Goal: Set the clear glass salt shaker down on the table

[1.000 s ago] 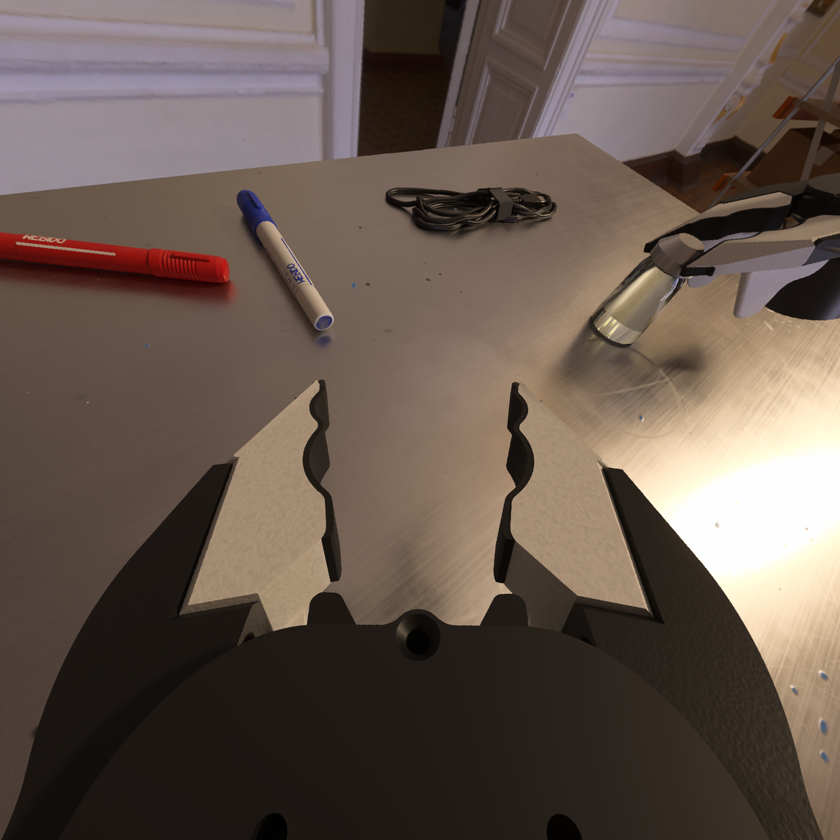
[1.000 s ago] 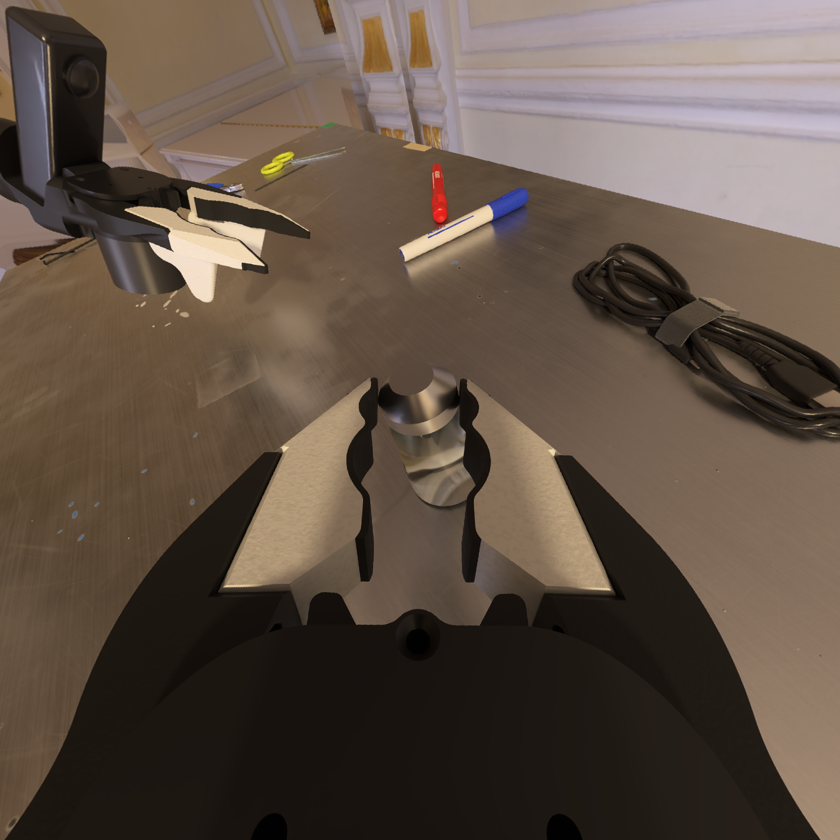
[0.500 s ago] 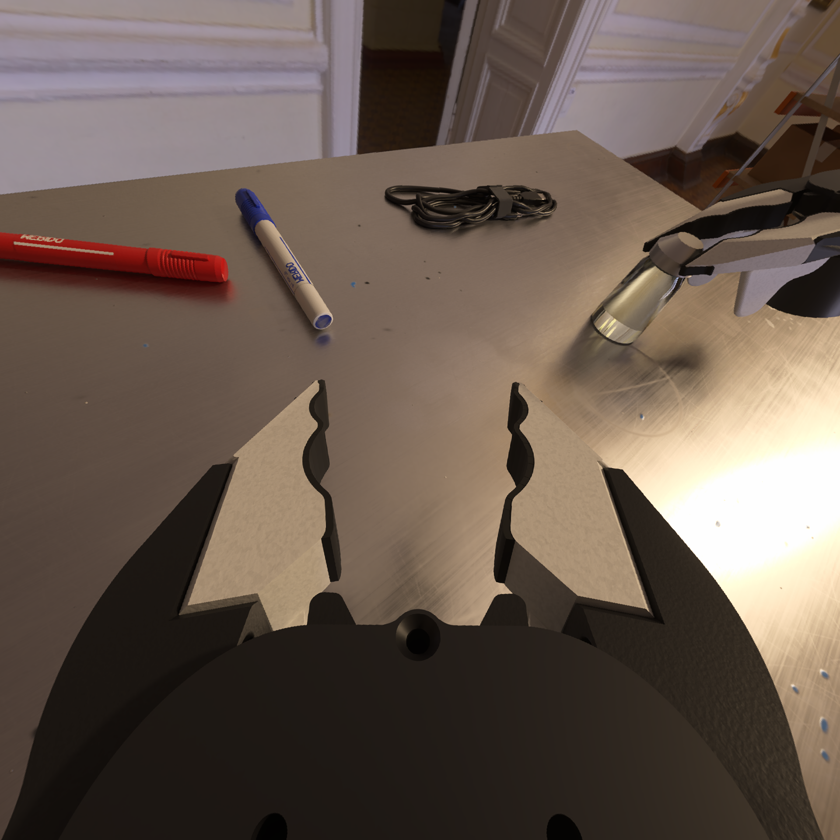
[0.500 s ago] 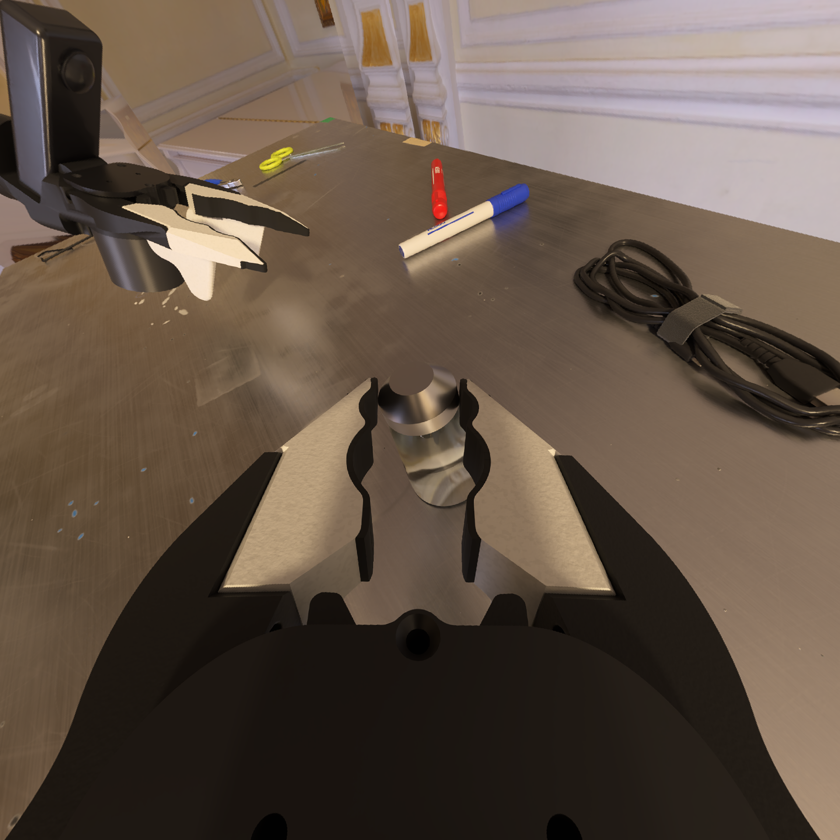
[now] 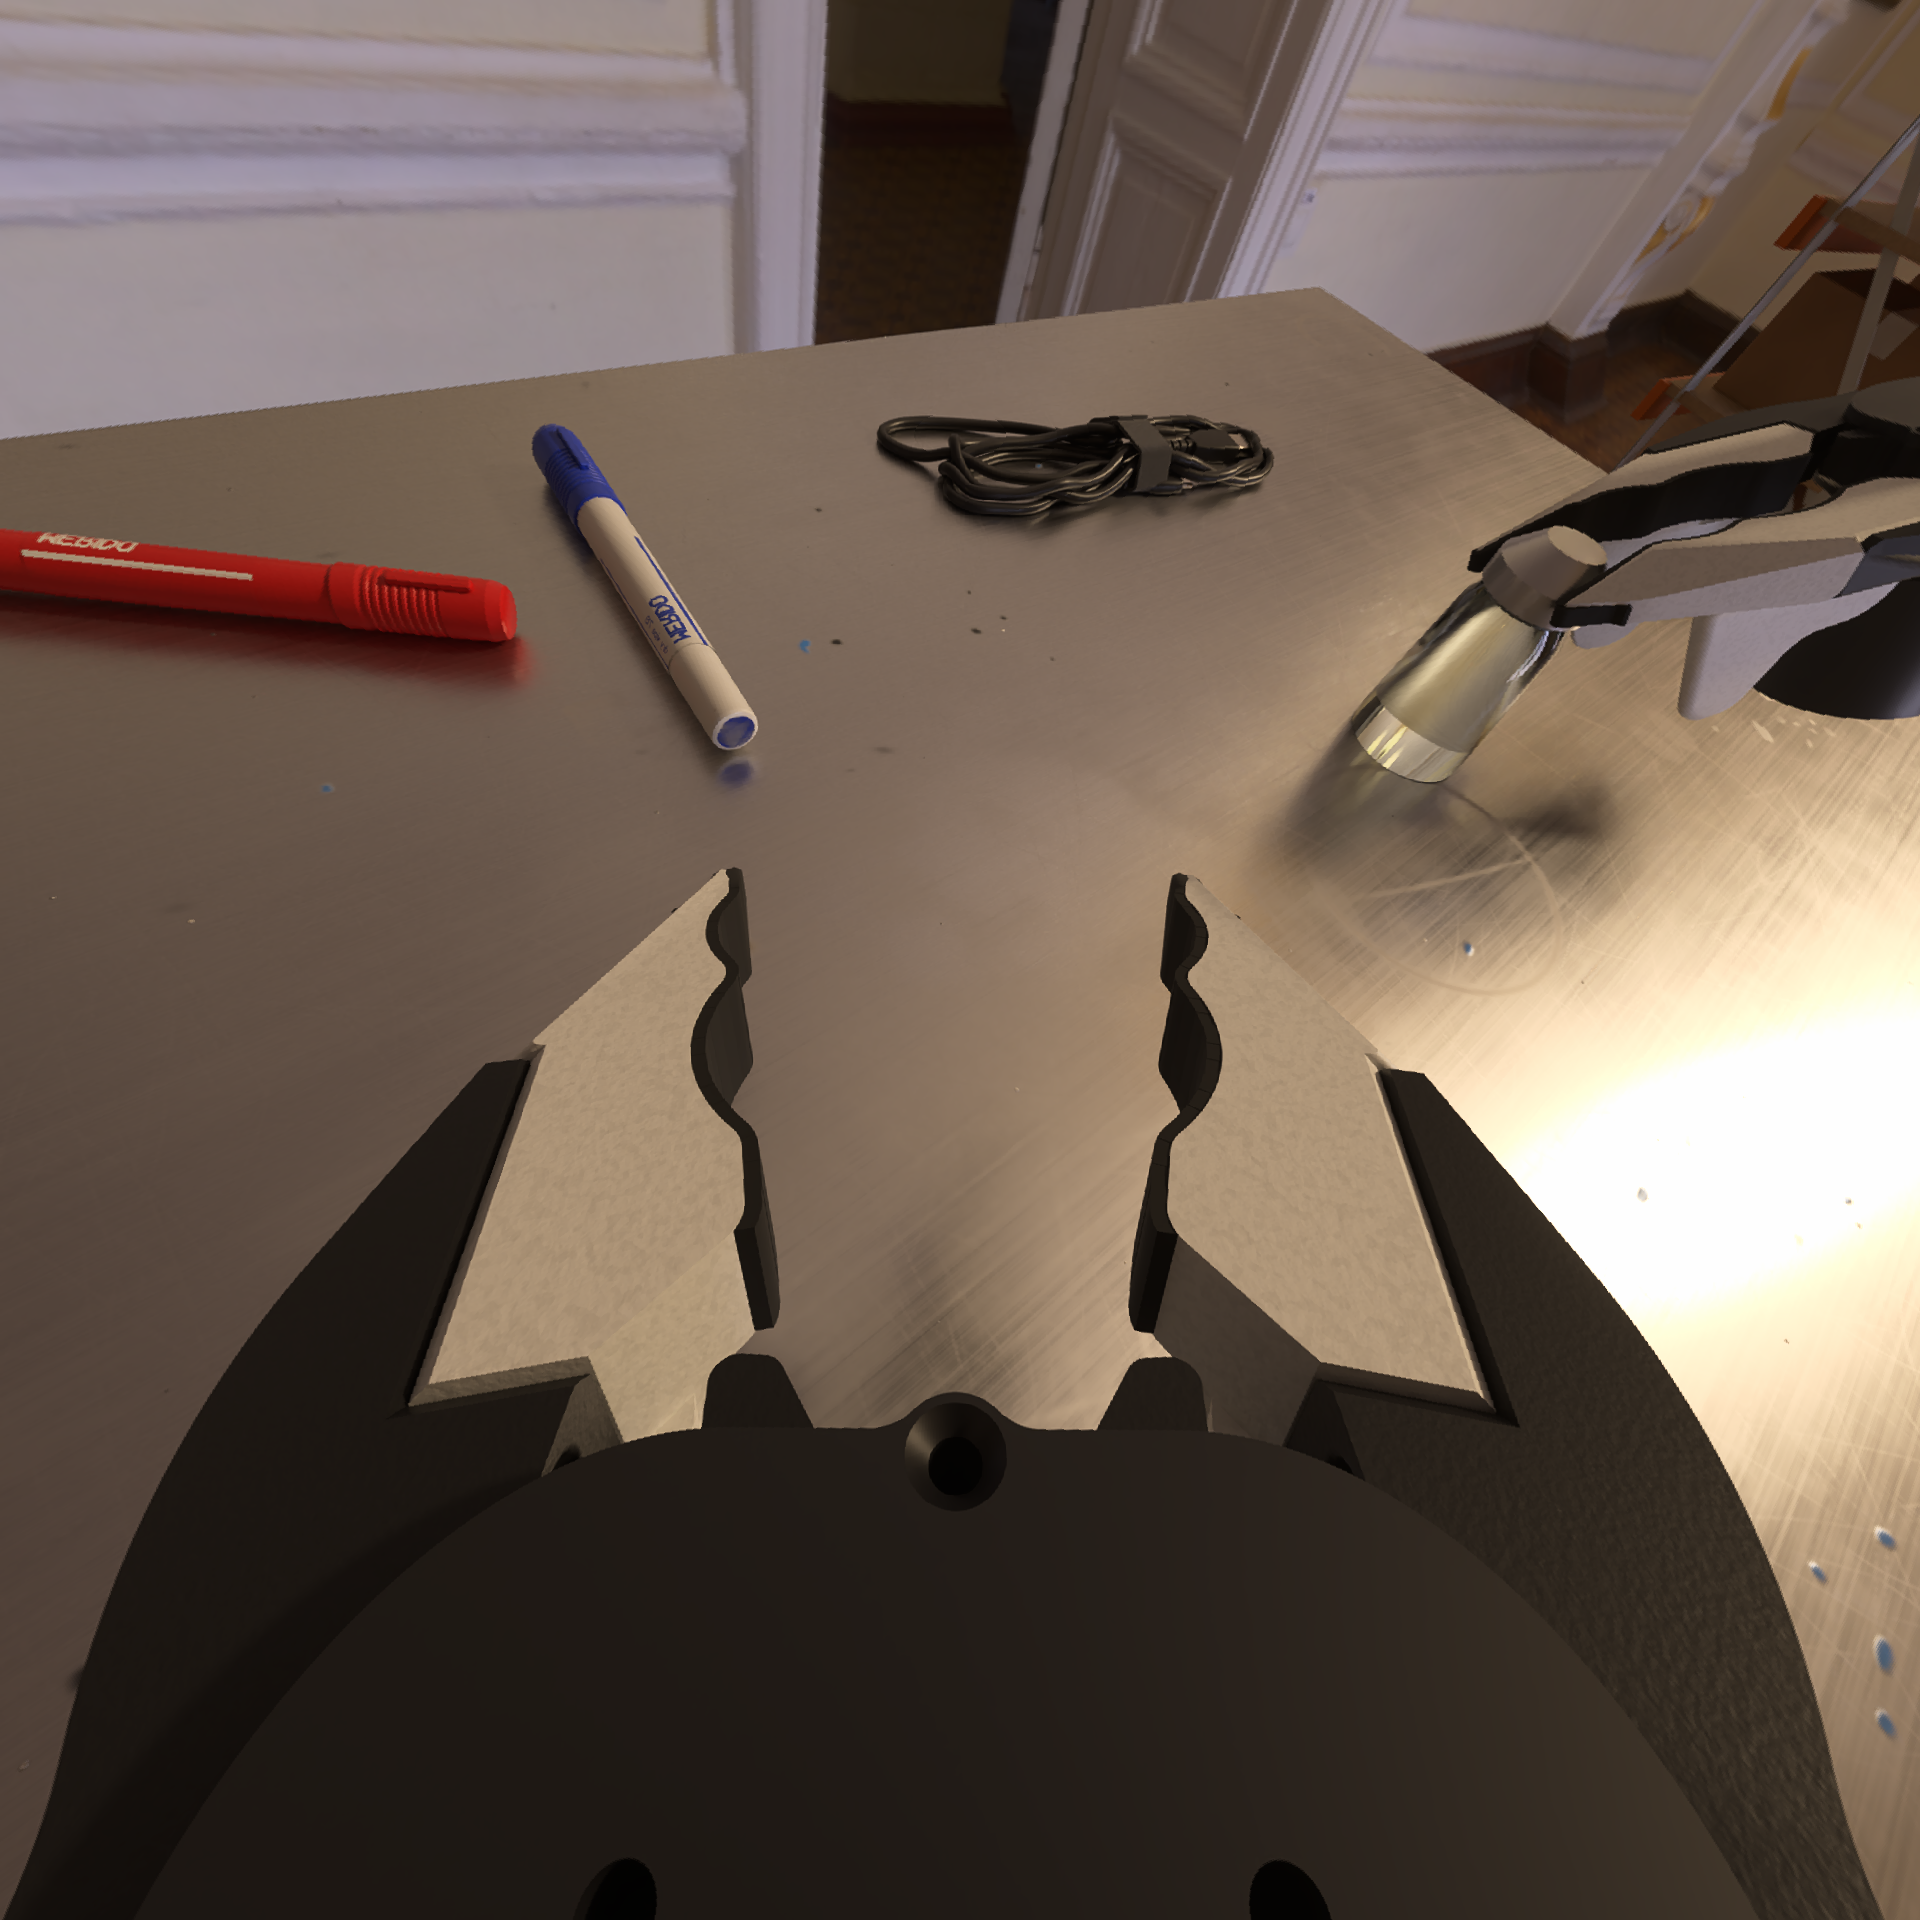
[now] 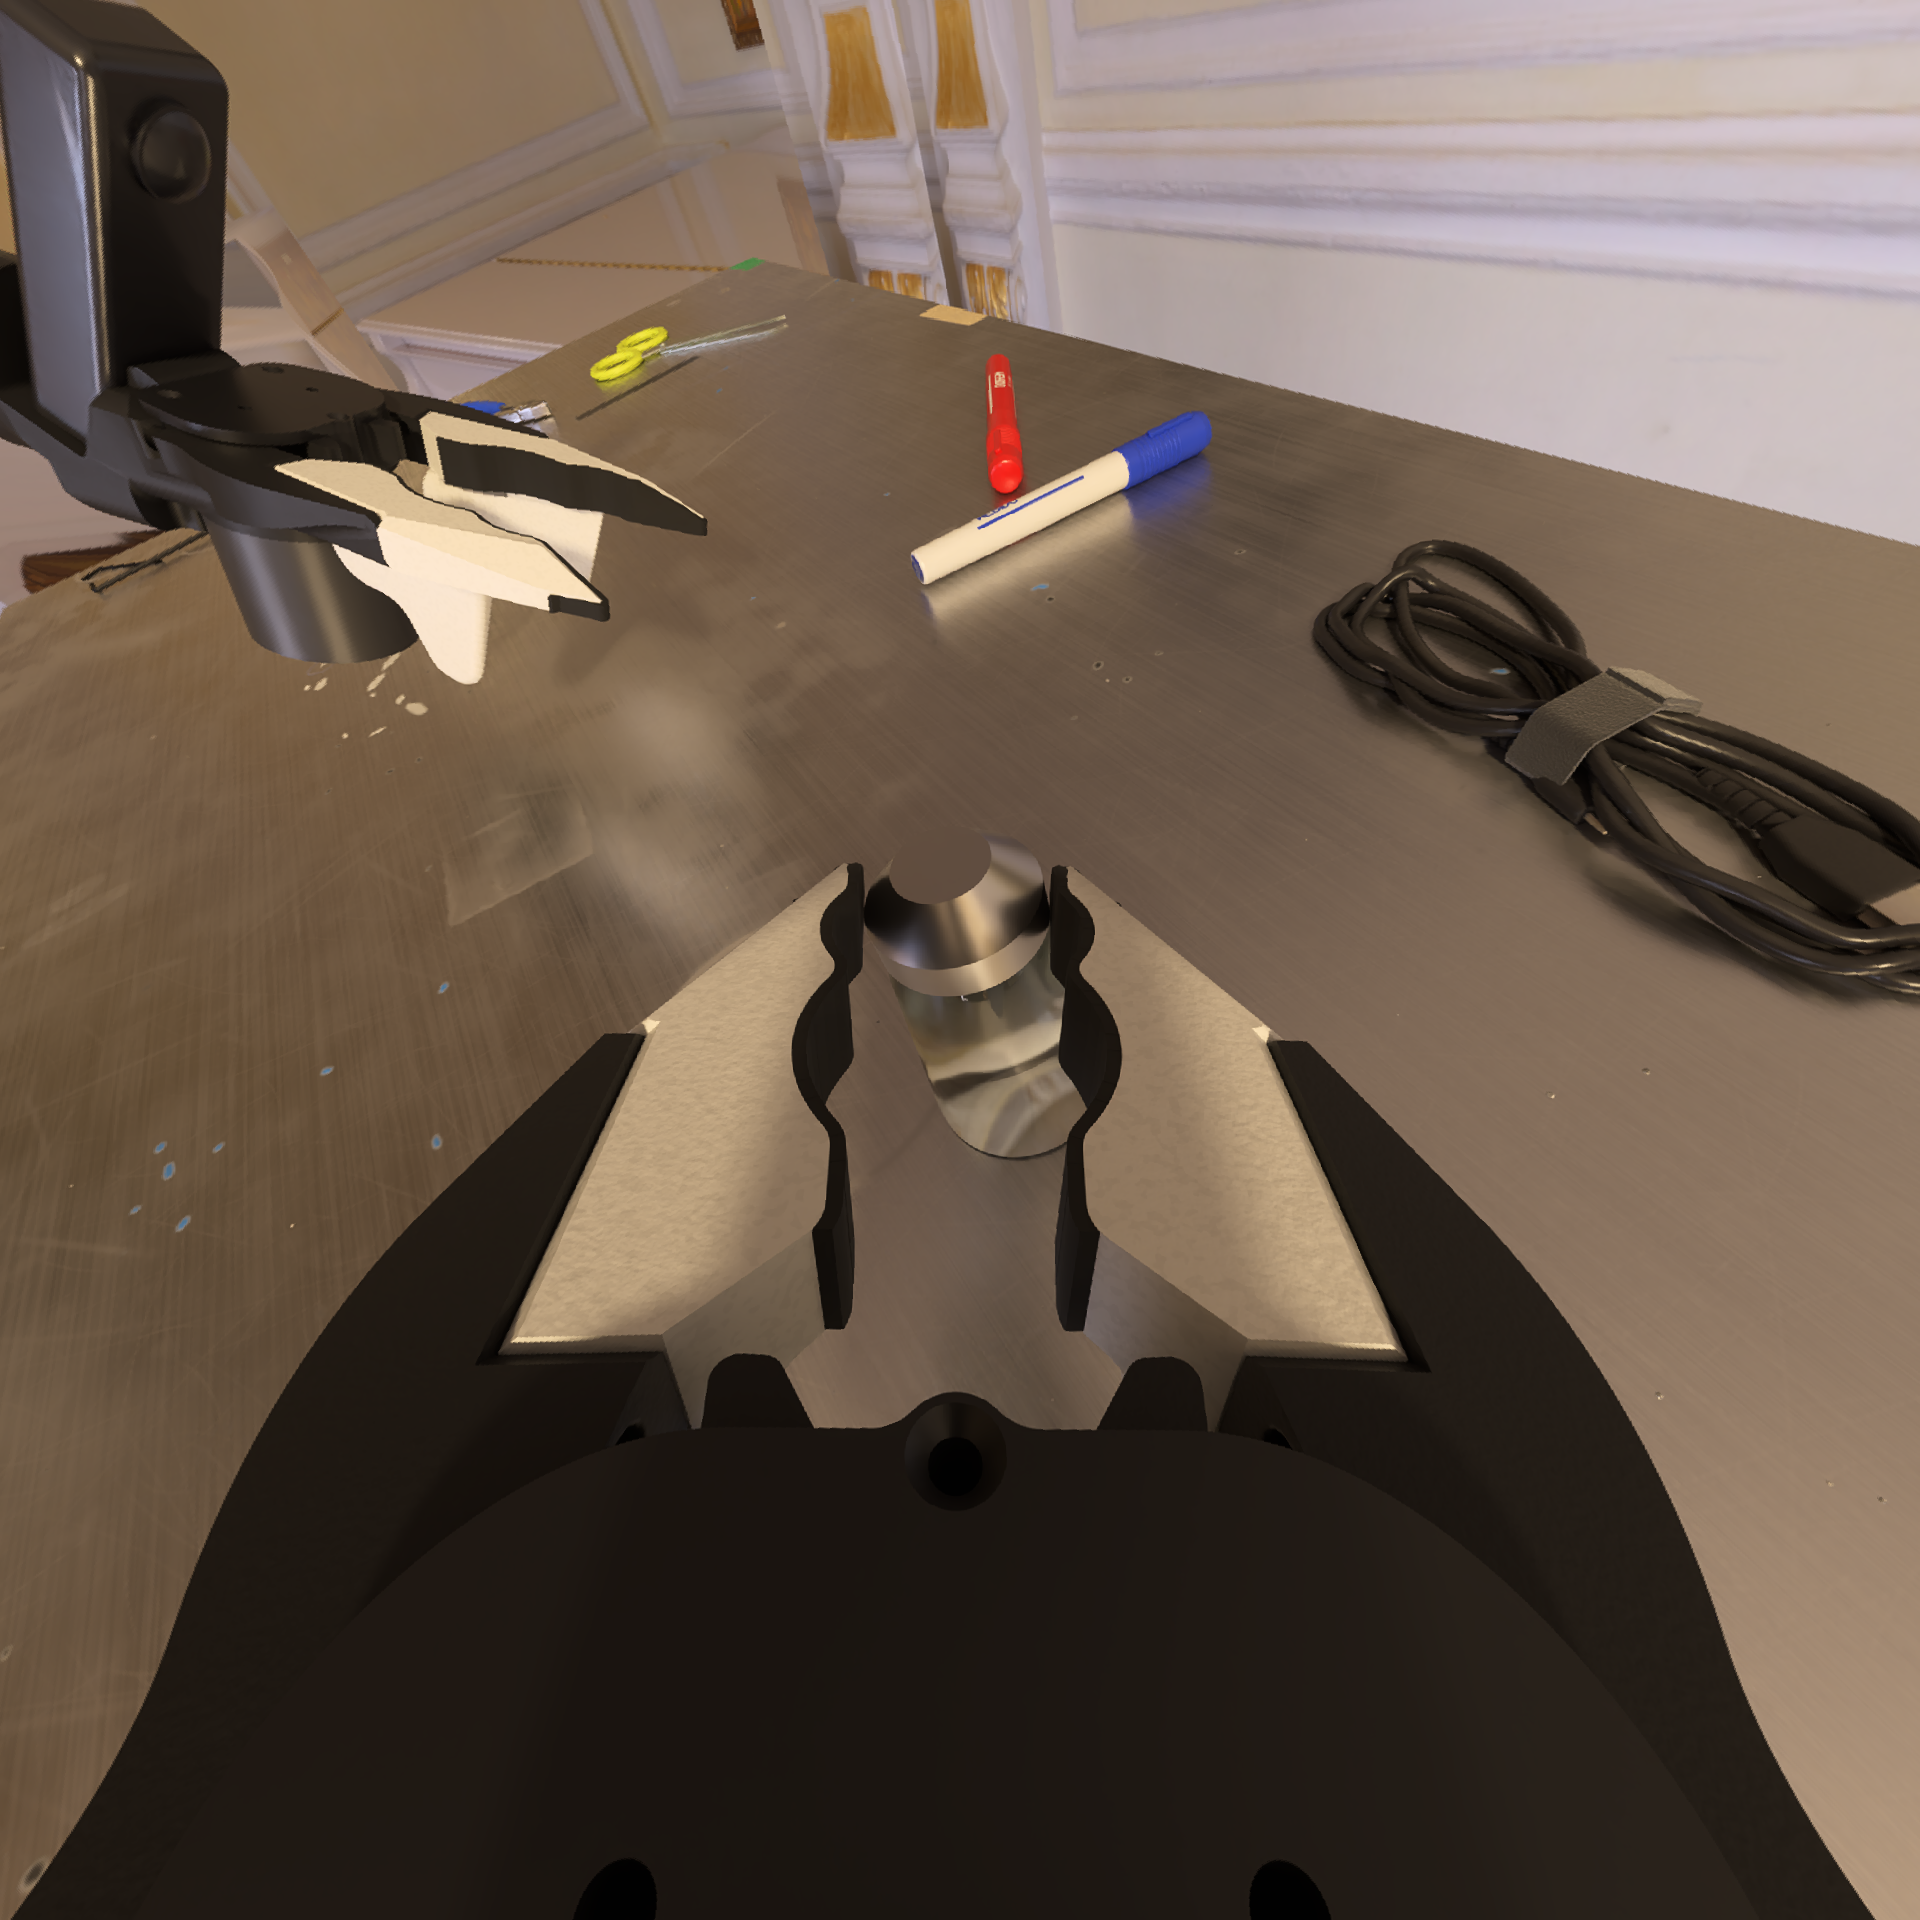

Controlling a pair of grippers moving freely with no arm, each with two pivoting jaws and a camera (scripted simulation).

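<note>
The clear glass salt shaker point(image 6: 982, 1070) has a metal cap, and my right gripper point(image 6: 956, 883) is shut on that cap. In the left wrist view the shaker point(image 5: 1455, 686) hangs tilted at the far right. Its base is very close to the steel table point(image 5: 1039, 748), and I cannot tell if it touches. The right gripper point(image 5: 1527, 566) holds it from the right. My left gripper point(image 5: 951, 883) is open and empty, low over the table. It also shows at the upper left of the right wrist view point(image 6: 655, 569).
A red marker point(image 5: 260, 592) and a blue-capped marker point(image 5: 644, 592) lie at the far left. A bundled black cable point(image 5: 1081, 462) lies near the far edge. Yellow-handled scissors point(image 6: 629, 355) lie at a distant corner. The table's right edge runs close behind the shaker.
Almost nothing: the right wrist view shifts very slightly, with the shaker still gripped. The left gripper has not moved.
</note>
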